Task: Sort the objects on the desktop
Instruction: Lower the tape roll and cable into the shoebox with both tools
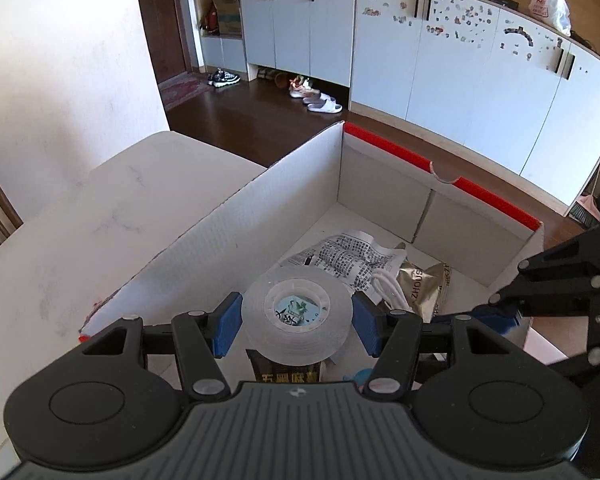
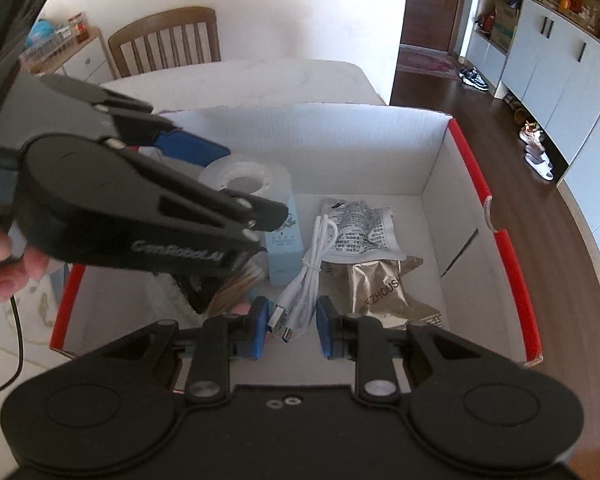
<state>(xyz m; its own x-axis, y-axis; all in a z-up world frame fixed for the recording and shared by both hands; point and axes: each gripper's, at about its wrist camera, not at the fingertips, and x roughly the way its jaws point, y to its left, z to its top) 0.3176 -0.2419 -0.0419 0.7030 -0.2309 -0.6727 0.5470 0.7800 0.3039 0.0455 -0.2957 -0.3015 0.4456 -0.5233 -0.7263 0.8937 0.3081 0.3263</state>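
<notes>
A roll of clear tape (image 1: pixel 296 316) hangs over the white cardboard box with a red rim (image 1: pixel 420 160), and my left gripper (image 1: pixel 296 325) is shut on it, one blue pad on each side. From the right wrist view the same tape roll (image 2: pixel 244 178) sits between the left gripper's (image 2: pixel 242 180) fingers above the box (image 2: pixel 472 176). My right gripper (image 2: pixel 294 328) stands open low over the box's near end, with a coiled white USB cable (image 2: pixel 304 276) lying under its gap. In the left wrist view the right gripper (image 1: pixel 500 312) shows at the right edge.
Inside the box lie a printed foil packet (image 2: pixel 360 228), a gold packet (image 2: pixel 384 284), a light blue carton (image 2: pixel 284 248) and a dark packet (image 1: pixel 286 372). The box stands on a white marble table (image 1: pixel 100 208). A wooden chair (image 2: pixel 168 40) is behind it. A hand (image 2: pixel 4 264) holds the left gripper.
</notes>
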